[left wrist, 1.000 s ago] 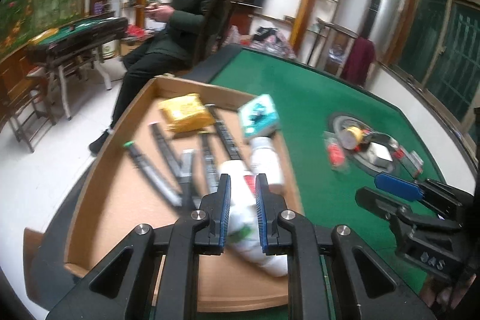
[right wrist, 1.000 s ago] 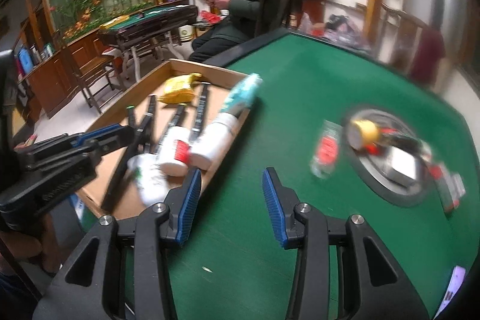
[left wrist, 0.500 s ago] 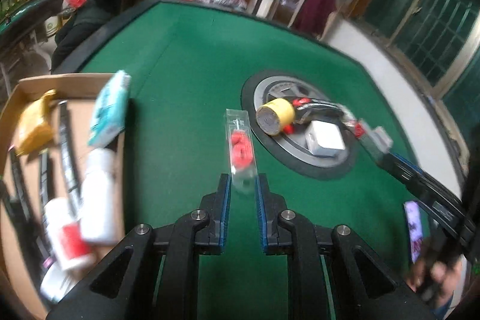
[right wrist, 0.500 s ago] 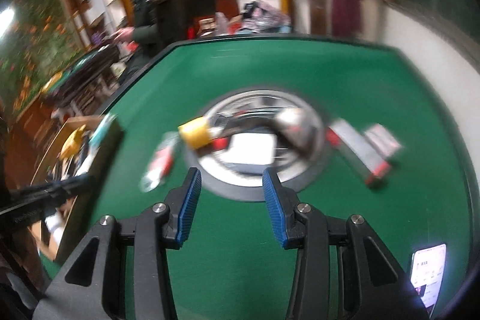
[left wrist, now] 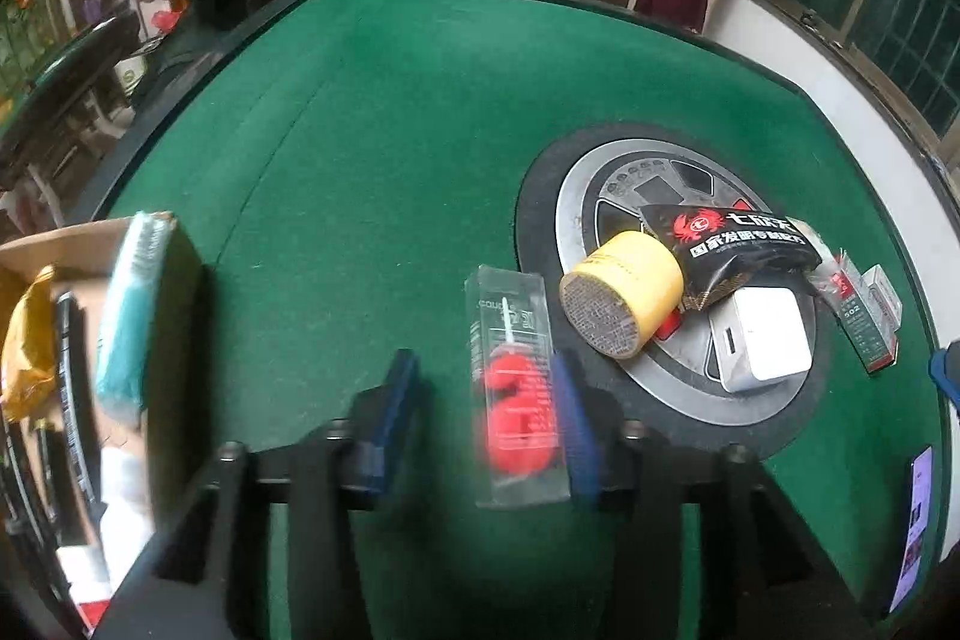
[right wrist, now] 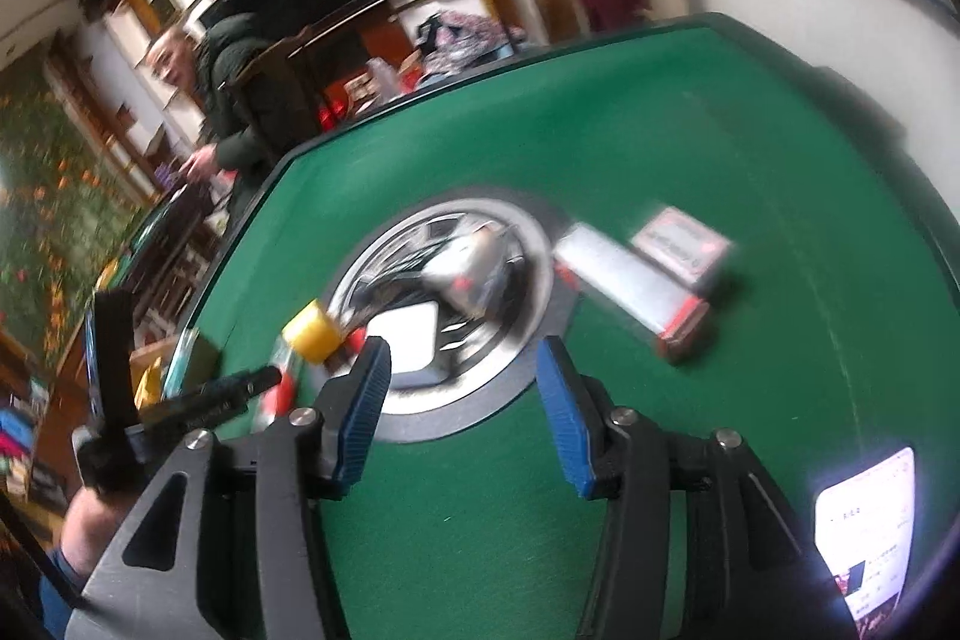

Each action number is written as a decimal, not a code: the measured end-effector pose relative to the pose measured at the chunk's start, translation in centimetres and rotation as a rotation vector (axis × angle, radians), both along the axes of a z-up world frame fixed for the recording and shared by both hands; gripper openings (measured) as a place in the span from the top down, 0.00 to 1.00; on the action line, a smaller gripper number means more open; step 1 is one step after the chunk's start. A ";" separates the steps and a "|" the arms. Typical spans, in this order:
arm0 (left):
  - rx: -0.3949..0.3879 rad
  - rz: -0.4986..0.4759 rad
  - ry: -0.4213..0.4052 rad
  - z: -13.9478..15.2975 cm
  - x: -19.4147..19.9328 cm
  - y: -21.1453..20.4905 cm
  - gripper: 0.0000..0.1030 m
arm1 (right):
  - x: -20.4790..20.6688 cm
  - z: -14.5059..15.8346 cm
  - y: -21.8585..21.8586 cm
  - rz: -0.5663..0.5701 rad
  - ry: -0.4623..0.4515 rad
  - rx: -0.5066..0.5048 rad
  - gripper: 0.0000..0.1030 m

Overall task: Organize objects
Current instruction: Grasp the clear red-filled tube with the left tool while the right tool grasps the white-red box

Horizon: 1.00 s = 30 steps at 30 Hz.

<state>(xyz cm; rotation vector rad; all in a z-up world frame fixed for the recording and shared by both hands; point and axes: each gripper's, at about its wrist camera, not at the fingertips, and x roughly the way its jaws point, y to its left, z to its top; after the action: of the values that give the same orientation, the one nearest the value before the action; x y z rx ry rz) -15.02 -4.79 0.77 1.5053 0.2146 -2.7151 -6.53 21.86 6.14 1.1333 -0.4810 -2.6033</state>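
Cardboard box (left wrist: 72, 244) at far left already holds several things, while both grippers, left gripper (left wrist: 486, 418) and right gripper (right wrist: 462, 406), are opening, the clear case (left wrist: 516, 388) between the left one's jaws and the middle pile waiting.

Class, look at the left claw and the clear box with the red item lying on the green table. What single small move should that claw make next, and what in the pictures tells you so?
Probably shift the left claw sideways to centre on the clear box, then close. Its jaws are opening, and the box lies between them, hard against one finger with a wide gap to the other. Similar items already lie in the cardboard box.
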 end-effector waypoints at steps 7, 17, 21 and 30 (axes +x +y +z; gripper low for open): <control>-0.043 -0.053 0.067 -0.7 0.9 1.4 0.69 | -0.7 -0.6 1.7 -0.086 -0.012 0.015 0.52; 0.046 -0.058 0.123 -1.1 2.5 2.0 0.90 | -0.7 -0.6 2.2 -0.129 0.028 0.061 0.52; 0.048 -0.090 0.134 -0.8 2.9 2.0 0.90 | -1.0 -1.1 2.3 -0.139 0.012 0.090 0.52; 0.105 -0.155 0.148 -0.1 3.7 2.9 0.90 | -4.0 0.5 2.9 -0.059 -0.085 0.168 0.52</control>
<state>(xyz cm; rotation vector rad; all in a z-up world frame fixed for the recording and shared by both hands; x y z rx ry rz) -11.28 -1.89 0.70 1.4000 0.2588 -2.9855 -10.51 24.76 6.64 1.3053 -0.3221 -2.6968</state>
